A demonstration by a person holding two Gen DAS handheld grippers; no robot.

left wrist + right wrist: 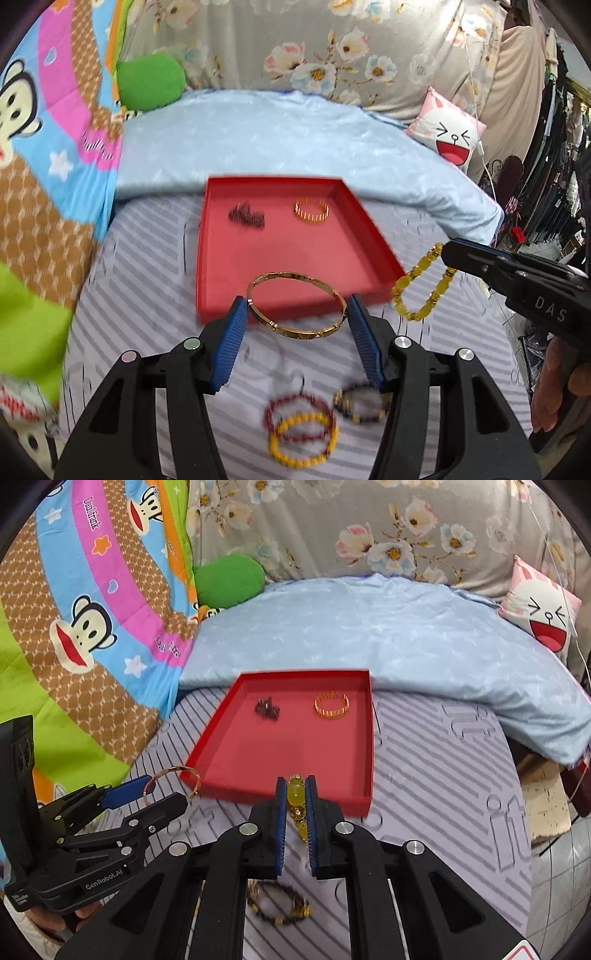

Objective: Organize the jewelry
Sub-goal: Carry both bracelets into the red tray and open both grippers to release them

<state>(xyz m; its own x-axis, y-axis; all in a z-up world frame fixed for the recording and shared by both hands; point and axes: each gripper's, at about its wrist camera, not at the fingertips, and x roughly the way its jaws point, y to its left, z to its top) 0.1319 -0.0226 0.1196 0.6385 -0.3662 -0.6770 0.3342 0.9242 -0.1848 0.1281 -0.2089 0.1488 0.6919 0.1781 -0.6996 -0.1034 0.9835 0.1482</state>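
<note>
A red tray point(218, 236) point(214, 749) lies on the striped bed and holds a dark beaded bracelet point(246, 216) point(266, 707) and a gold ribbed bracelet point(311, 211) point(331, 704). My left gripper point(297, 314) point(168, 788) is shut on a gold bangle point(295, 334) point(194, 781), held above the tray's near edge. My right gripper point(295, 794) point(448, 254) is shut on a yellow beaded bracelet point(421, 286) point(295, 794), which hangs just right of the tray's near corner.
On the striped sheet point(140, 295) below my left gripper lie a red bead bracelet point(273, 410), a yellow bead bracelet point(303, 443) and a dark bracelet point(360, 404) point(280, 904). A light blue quilt point(277, 140) lies behind the tray, with cushions beyond.
</note>
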